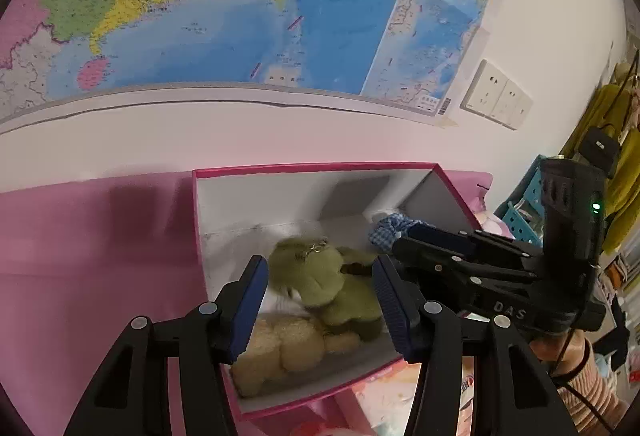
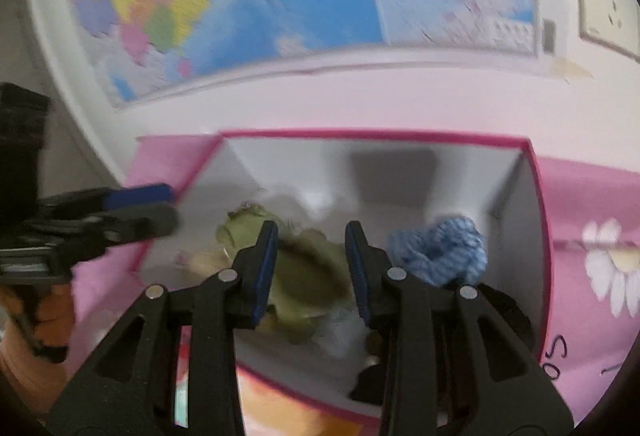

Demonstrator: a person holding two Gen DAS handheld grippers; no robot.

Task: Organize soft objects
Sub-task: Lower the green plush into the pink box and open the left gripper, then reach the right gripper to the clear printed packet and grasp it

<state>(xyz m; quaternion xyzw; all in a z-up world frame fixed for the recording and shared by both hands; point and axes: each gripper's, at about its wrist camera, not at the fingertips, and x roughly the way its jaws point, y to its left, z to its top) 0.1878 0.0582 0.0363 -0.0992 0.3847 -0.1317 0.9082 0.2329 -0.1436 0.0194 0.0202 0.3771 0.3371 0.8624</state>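
An open box with a pink rim (image 1: 312,167) (image 2: 360,135) and white inside holds a green plush toy (image 1: 316,276) (image 2: 308,272), a beige plush (image 1: 280,348) and a blue checked cloth piece (image 1: 384,232) (image 2: 440,252). My left gripper (image 1: 320,264) hovers open over the box's near side, with the green plush showing beyond its pads. Seen from the right wrist, the left gripper (image 2: 172,203) sits at the box's left wall. My right gripper (image 2: 312,232) is open above the green plush, nothing pinched. From the left wrist, the right gripper (image 1: 400,240) reaches in beside the blue cloth.
The box rests on a pink cloth (image 1: 80,236) with a flower print (image 2: 608,268). A wall map (image 1: 200,15) and sockets (image 1: 496,95) lie behind it. A blue crate (image 1: 520,224) and yellow-green garments (image 1: 616,155) stand at the right. A dark item (image 2: 368,384) lies in the box's near corner.
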